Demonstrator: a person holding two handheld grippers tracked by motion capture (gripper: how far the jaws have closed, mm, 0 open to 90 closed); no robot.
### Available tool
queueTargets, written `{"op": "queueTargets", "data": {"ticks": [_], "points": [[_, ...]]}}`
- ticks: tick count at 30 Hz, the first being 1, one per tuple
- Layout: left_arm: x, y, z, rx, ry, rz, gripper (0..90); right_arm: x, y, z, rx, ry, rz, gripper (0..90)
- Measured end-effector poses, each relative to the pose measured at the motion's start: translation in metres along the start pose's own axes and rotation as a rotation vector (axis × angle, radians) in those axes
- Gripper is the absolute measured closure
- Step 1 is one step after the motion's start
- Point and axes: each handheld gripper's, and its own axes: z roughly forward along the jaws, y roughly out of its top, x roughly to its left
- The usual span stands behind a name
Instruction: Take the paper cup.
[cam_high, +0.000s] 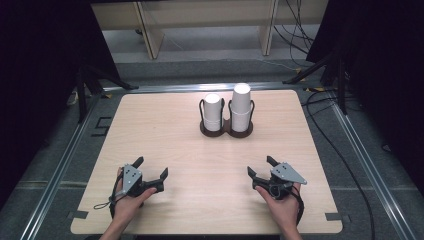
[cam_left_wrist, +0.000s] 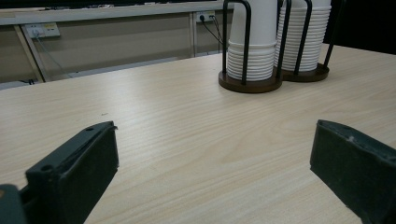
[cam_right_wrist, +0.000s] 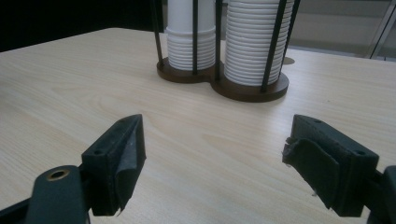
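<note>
Two stacks of white paper cups stand upside down in a dark double holder (cam_high: 226, 131) near the table's far middle. The left stack (cam_high: 213, 111) is shorter than the right stack (cam_high: 240, 106). Both stacks appear close up in the left gripper view (cam_left_wrist: 254, 46) and the right gripper view (cam_right_wrist: 252, 42). My left gripper (cam_high: 151, 168) rests near the front left of the table, open, with nothing between its jaws. My right gripper (cam_high: 260, 166) rests near the front right, also open and empty. Both point toward the cups, well short of them.
The light wooden table (cam_high: 165, 135) has bare surface between the grippers and the holder. Black stands and cables lie on the floor at both sides. A pale shelf unit (cam_high: 150, 30) stands beyond the far edge.
</note>
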Motion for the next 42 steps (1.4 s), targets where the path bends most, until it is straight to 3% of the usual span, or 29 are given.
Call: {"op": "queueTargets", "data": {"ticks": [2,4,6,9,10,11,13,14,16,17,19,22,25,26,27,29,30,31,32,35,36,38,39,42], "points": [[0.000,0.000,0.000,0.002,0.004,0.000,1.6,-0.002,0.000,0.001,-0.011,0.011,-0.019,19.8],[0.000,0.000,0.003,-0.015,-0.001,0.000,2.4,-0.003,0.000,0.000,-0.019,0.023,-0.004,20.7],[-0.001,0.000,0.002,0.007,0.009,-0.004,2.5,-0.007,0.000,-0.001,-0.039,0.017,-0.015,21.9],[0.000,0.001,0.006,-0.008,-0.014,0.005,2.5,-0.009,0.000,-0.001,-0.054,0.011,0.006,22.6],[-0.001,0.002,0.006,0.012,-0.014,0.012,2.5,-0.009,0.002,-0.002,-0.045,0.021,0.024,22.9],[-0.001,0.003,0.008,0.004,-0.022,0.010,2.7,-0.010,0.005,-0.003,-0.059,0.005,-0.001,23.4],[-0.003,0.006,0.010,0.013,-0.042,0.001,4.2,-0.009,0.010,-0.003,-0.078,0.018,0.004,24.2],[-0.004,0.008,0.011,0.014,-0.051,0.017,4.2,-0.007,0.012,-0.003,-0.084,0.022,0.016,24.4],[-0.005,0.013,0.018,-0.013,-0.065,0.034,5.1,-0.005,0.019,-0.001,-0.096,0.031,-0.013,24.9],[-0.005,0.013,0.018,-0.013,-0.065,0.034,5.3,-0.003,0.020,0.000,-0.092,0.050,0.012,25.1],[-0.005,0.017,0.020,0.000,-0.064,0.047,5.8,-0.002,0.021,-0.001,-0.088,0.039,0.002,25.2],[-0.005,0.022,0.030,-0.023,-0.080,0.052,6.9,0.000,0.025,0.003,-0.098,0.044,-0.002,26.0],[-0.007,0.026,0.039,-0.009,-0.098,0.082,8.4,-0.001,0.032,0.009,-0.100,0.052,-0.004,27.2],[-0.009,0.026,0.043,-0.013,-0.106,0.085,8.9,-0.002,0.034,0.011,-0.102,0.030,-0.029,27.4],[-0.011,0.027,0.052,-0.001,-0.121,0.095,9.6,0.000,0.036,0.013,-0.109,0.042,-0.012,27.7],[-0.012,0.027,0.056,0.002,-0.126,0.102,10.3,0.000,0.038,0.015,-0.110,0.052,-0.008,27.9],[-0.014,0.028,0.065,0.009,-0.142,0.106,11.5,0.001,0.043,0.020,-0.128,0.051,-0.037,28.5],[-0.014,0.028,0.065,0.009,-0.142,0.106,11.9,0.003,0.045,0.020,-0.103,0.054,-0.023,28.7],[-0.016,0.029,0.069,0.017,-0.148,0.108,12.6,0.003,0.047,0.023,-0.113,0.055,-0.041,29.0],[-0.019,0.031,0.082,0.025,-0.172,0.112,13.4,0.005,0.052,0.026,-0.108,0.053,-0.027,29.3],[-0.021,0.032,0.087,0.036,-0.175,0.123,13.5,0.003,0.054,0.030,-0.130,0.050,-0.062,29.5],[-0.023,0.034,0.096,0.039,-0.187,0.133,13.7,0.005,0.058,0.033,-0.112,0.069,-0.034,29.9],[-0.024,0.036,0.100,0.044,-0.185,0.140,13.8,0.004,0.062,0.036,-0.132,0.069,-0.060,30.1],[-0.027,0.041,0.113,0.048,-0.191,0.151,13.9,0.005,0.067,0.041,-0.128,0.071,-0.041,31.0]]}}
